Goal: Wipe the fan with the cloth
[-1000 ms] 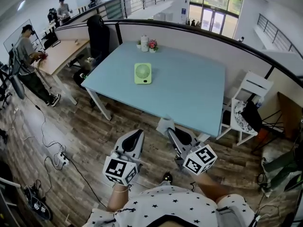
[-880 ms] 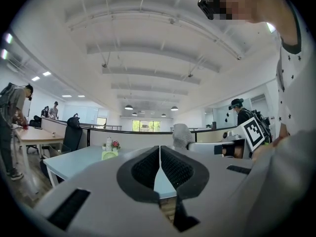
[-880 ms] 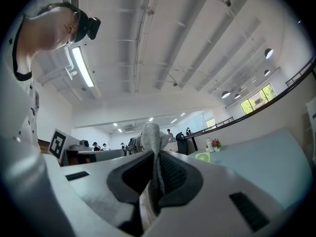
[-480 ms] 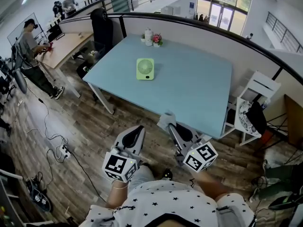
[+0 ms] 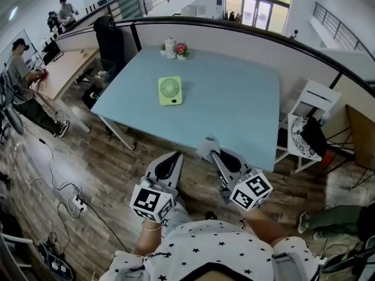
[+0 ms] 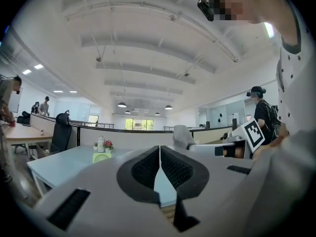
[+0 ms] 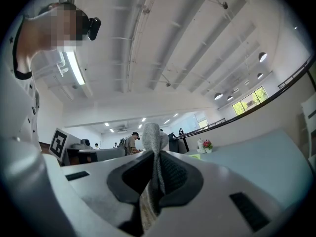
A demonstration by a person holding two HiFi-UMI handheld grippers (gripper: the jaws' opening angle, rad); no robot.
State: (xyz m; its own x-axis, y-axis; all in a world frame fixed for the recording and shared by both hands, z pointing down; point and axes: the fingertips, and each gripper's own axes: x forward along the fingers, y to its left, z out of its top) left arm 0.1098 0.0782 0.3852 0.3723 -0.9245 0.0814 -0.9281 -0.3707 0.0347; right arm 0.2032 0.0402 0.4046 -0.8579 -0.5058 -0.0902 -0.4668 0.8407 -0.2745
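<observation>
A person's right tool [image 5: 211, 152] clenches a grey cloth [image 5: 206, 146] just off the near edge of the light-blue worktop [image 5: 246, 116]. The left tool [image 5: 172, 159], pressed closed on nothing, hangs beside it. The green fan [image 5: 170, 91] sits toward the worktop's far left, well apart from both. Best approach, likely: the empty tool steadies the fan while the cloth's free tuft brushes it lightly.

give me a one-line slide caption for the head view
Standing short of the blue table: right gripper clamped on a grey cloth, left gripper shut and empty, green fan on the tabletop ahead.
</observation>
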